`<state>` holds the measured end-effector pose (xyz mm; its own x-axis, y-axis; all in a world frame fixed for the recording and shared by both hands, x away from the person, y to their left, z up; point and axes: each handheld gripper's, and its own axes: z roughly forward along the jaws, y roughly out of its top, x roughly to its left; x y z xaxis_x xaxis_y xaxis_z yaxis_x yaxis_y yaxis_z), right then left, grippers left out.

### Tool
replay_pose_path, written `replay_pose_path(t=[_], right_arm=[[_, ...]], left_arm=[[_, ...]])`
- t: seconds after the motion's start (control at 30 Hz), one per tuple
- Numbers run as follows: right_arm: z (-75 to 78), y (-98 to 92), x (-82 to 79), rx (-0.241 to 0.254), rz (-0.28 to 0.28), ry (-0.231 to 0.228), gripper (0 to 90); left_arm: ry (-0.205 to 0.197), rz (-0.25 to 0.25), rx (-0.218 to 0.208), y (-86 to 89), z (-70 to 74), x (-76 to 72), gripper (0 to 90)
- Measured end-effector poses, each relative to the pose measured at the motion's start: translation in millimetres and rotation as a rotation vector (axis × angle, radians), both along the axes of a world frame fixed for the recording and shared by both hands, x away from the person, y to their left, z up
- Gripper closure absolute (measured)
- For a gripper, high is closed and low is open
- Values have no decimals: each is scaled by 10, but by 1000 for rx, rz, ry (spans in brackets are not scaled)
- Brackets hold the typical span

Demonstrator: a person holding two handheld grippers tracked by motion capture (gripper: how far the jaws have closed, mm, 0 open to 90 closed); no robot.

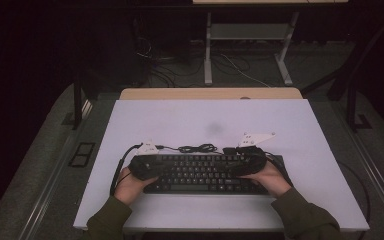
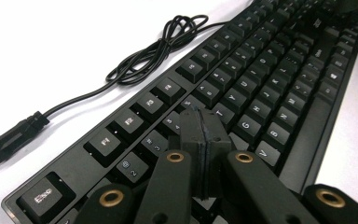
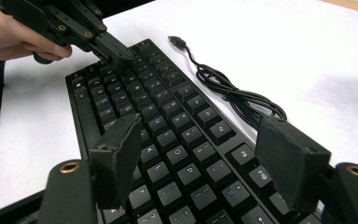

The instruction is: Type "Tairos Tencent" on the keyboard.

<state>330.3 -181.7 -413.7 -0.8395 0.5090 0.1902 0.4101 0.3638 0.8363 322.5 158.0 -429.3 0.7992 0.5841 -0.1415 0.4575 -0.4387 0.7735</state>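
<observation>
A black keyboard (image 1: 200, 175) lies near the front of the white tabletop (image 1: 205, 120). Its black cable (image 1: 197, 148) is coiled just behind it and ends in a USB plug (image 2: 14, 137). My left gripper (image 2: 204, 119) is shut, pads pressed together with nothing between them. Its tip sits low over the keys at the keyboard's (image 2: 261, 93) left end, and I cannot tell whether it touches them. The right gripper view shows that same left gripper (image 3: 121, 52), held in a hand. My right gripper (image 3: 205, 140) stands open over the right end of the keyboard (image 3: 168, 116), its jaws wide apart and holding nothing.
Both hands rest at the keyboard's ends, with green sleeves entering from the bottom. The coiled cable (image 3: 233, 93) lies on bare white surface behind the keys. A wooden desk edge (image 1: 210, 93) borders the far side, with desk legs (image 1: 208, 50) and floor cables beyond.
</observation>
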Motion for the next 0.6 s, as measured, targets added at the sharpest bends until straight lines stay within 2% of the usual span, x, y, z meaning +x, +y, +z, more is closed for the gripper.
replay_pose_path(t=[0.2,0.43,0.6], right_arm=[[-4,3,2,-4,-2,-1,306],[-4,-3,6,-5,-3,0,306],[0,-11,8,-1,-4,-2,306]], left_arm=[[7,-2,27,-37,-51,34,890],[14,-9,39,-48,-66,38,890],[13,-4,26,-64,-59,25,890]])
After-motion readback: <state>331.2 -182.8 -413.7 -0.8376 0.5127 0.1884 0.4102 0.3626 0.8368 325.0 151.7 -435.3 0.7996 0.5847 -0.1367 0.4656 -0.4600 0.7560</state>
